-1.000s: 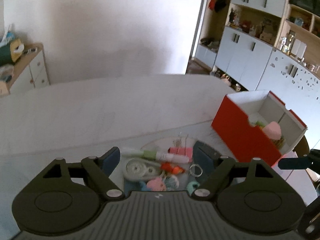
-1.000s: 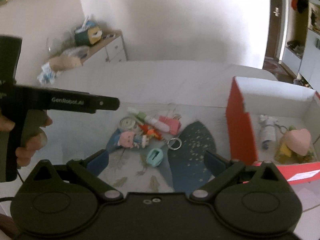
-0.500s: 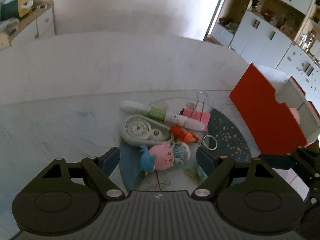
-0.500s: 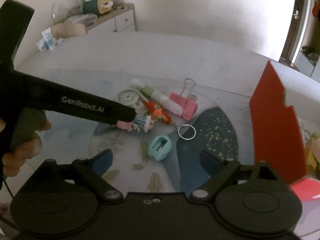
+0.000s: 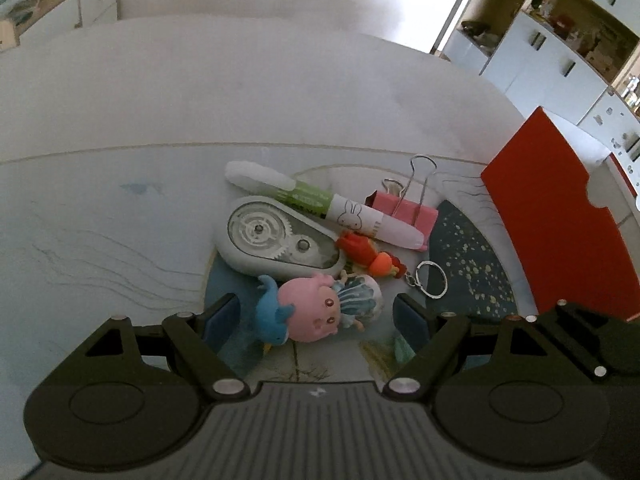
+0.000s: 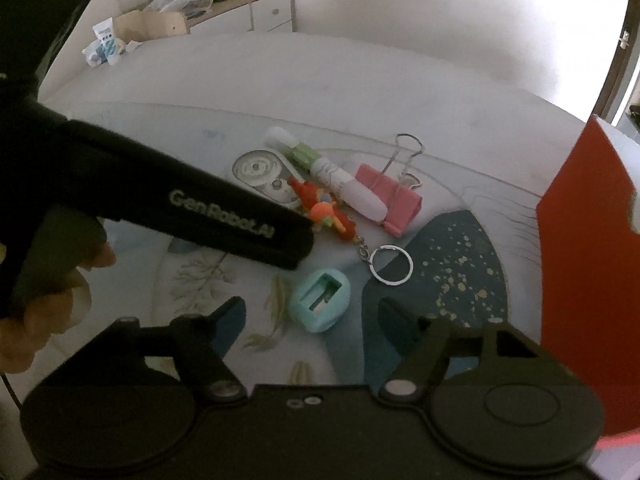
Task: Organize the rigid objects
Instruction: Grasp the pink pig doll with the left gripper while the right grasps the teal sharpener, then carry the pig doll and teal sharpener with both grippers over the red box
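Note:
Small items lie clustered on a patterned mat. My left gripper is open, its fingers either side of a pink and blue doll figure. Beyond it lie a grey correction tape, a green and white marker, a pink binder clip and an orange keychain toy with a ring. My right gripper is open, with a teal pencil sharpener between its fingers. The left gripper's body hides the doll in the right wrist view.
A red and white box stands at the right, its red wall also in the right wrist view. A cabinet with clutter stands beyond the table at the left. Shelves and cupboards are at the far right.
Both grippers have tilted down and moved in close over the item cluster. The doll now sits between the left fingers and the sharpener between the right fingers.

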### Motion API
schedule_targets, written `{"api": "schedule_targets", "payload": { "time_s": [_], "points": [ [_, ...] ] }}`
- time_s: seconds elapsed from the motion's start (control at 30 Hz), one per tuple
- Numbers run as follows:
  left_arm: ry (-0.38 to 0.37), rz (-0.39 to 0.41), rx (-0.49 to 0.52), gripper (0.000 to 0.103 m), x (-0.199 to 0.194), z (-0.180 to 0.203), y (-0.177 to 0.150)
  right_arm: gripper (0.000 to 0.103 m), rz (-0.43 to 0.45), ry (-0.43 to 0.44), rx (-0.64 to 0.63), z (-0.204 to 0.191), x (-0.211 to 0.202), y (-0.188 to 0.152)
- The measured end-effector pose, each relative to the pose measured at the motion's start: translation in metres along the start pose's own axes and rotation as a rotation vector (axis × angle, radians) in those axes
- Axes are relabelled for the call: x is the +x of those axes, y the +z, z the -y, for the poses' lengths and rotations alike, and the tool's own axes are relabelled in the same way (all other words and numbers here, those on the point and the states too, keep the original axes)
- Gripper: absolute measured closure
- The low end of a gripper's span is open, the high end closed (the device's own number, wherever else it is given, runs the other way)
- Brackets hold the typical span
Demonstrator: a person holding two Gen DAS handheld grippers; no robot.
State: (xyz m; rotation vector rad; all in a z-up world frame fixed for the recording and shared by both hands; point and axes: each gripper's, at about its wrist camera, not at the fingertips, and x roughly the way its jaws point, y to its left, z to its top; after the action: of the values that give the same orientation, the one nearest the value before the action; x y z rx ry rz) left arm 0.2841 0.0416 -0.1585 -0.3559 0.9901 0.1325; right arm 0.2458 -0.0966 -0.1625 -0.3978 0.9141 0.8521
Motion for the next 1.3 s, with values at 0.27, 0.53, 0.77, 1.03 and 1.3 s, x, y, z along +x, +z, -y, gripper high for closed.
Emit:
{"api": "schedule_targets", "payload": {
  "time_s": [0.27,0.53,0.77,1.03,1.3],
  "points": [
    [0.021,0.017,0.021,0.019,0.004,0.010,0.001,0.046,0.002,0.007,-0.038,-0.005,0.006,0.000],
    [0.077,0.041,0.049,0.029,0.003,0.017,-0.005,0.066,0.018,-0.016,-0.053,-0.008,0.004,-0.001],
    [0.080,0.046,0.052,0.029,0.000,0.017,-0.008,0.068,0.025,-0.028,-0.027,-0.002,-0.002,-0.005],
    [0.062,0.037,0.062,0.034,-0.006,0.014,-0.014,0.068,0.035,-0.041,0.054,0.015,-0.022,-0.014],
    [0.046,0.043,0.069,0.034,-0.016,0.010,-0.021,0.068,0.083,-0.052,0.157,0.030,-0.064,-0.018]
  ]
}}
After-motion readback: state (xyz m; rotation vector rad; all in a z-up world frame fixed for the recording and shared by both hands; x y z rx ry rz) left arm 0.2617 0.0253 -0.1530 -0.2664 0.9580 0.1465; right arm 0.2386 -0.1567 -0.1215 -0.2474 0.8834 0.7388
